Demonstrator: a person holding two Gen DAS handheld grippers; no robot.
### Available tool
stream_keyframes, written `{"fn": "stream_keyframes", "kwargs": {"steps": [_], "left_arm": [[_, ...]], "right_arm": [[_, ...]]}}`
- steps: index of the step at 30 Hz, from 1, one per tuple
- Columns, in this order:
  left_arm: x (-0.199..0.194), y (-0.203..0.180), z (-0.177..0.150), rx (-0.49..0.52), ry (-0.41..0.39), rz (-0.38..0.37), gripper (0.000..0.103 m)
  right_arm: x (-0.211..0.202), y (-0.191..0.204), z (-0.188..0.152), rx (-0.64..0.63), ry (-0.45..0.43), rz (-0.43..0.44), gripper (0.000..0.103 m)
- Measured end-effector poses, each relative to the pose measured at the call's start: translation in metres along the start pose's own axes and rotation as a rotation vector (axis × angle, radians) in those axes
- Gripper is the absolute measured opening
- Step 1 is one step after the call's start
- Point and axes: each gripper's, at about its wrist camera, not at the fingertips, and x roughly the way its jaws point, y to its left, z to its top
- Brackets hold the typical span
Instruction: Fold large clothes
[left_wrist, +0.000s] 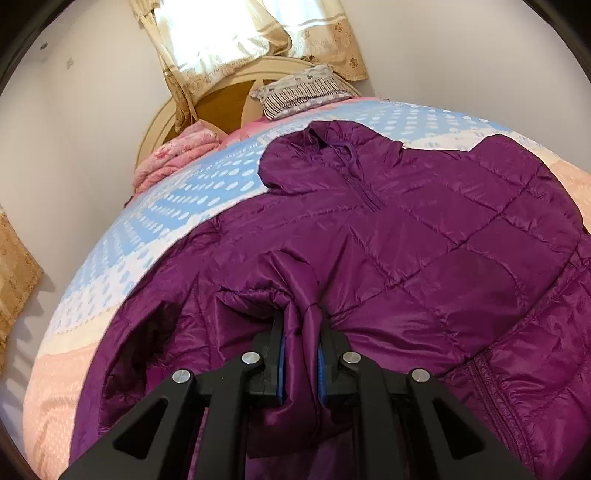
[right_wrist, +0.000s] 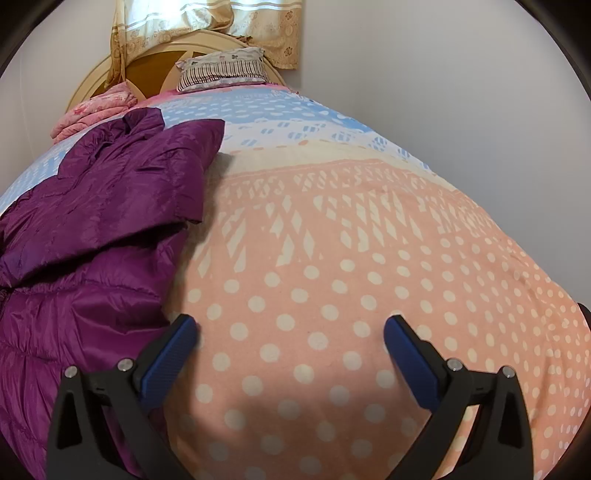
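Lying spread across a bed (right_wrist: 369, 258) is a large purple quilted jacket (left_wrist: 424, 229), its hood end toward the headboard and its zipped front facing up. In the left wrist view, the left gripper (left_wrist: 300, 350) is clamped on a bunched fold of the jacket's shiny purple fabric; the cloth is squeezed between the two blue pads (left_wrist: 281, 363) and spills out below them. This pinched part looks like a sleeve or side edge, gathered into a ridge over the jacket's body, though which part exactly is hard to tell. To the left of the gripper, a dark opening in the fabric shows.

In the right wrist view, the right gripper (right_wrist: 291, 332) hangs over the bedspread with its jaws wide apart and nothing between them. Its blue pads (right_wrist: 168, 360) frame a bare patch of peach fabric with cream dots. The jacket sits to the left of this gripper, just beside its left finger, with one section folded over on top of the rest.

The bedspread is peach with cream dots near the cameras, changing to blue and white bands farther away. At the far end stands a rounded cream headboard (right_wrist: 92, 79). A striped pillow (right_wrist: 225, 72) leans against it, and a folded pink blanket (right_wrist: 92, 110) lies next to it. Beige patterned curtains (left_wrist: 229, 33) hang above, with daylight coming through.
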Motion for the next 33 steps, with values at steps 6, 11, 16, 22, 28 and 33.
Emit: {"fn": "stream_keyframes", "kwargs": {"steps": [6,11,16,22,28,33], "left_arm": [[-0.016,0.019,0.001,-0.054,-0.006,-0.006,0.05],[-0.036,0.04,0.021,-0.142,-0.104,0.055,0.088],[-0.002,0.035,0.043,-0.214,-0.014,0.113,0.088],[0.049,0.017,0.021,-0.104,0.122,0.238,0.088],[0.059,0.038,0.004,-0.202,0.16,0.165,0.09],[0.062,0.033,0.006,-0.188,0.161,0.17,0.09]], "right_arm": [[-0.019,-0.015,0.012,0.041,-0.015,0.073,0.078],[-0.038,-0.01,0.065,0.041,-0.13,0.107,0.069],[0.004,0.022,0.116,0.043,-0.132,0.172,0.039],[0.062,0.093,0.115,-0.141,-0.02,0.178,0.03],[0.081,0.098,0.091,-0.167,0.036,0.204,0.03],[0.082,0.1,0.09,-0.181,0.037,0.192,0.031]]}}
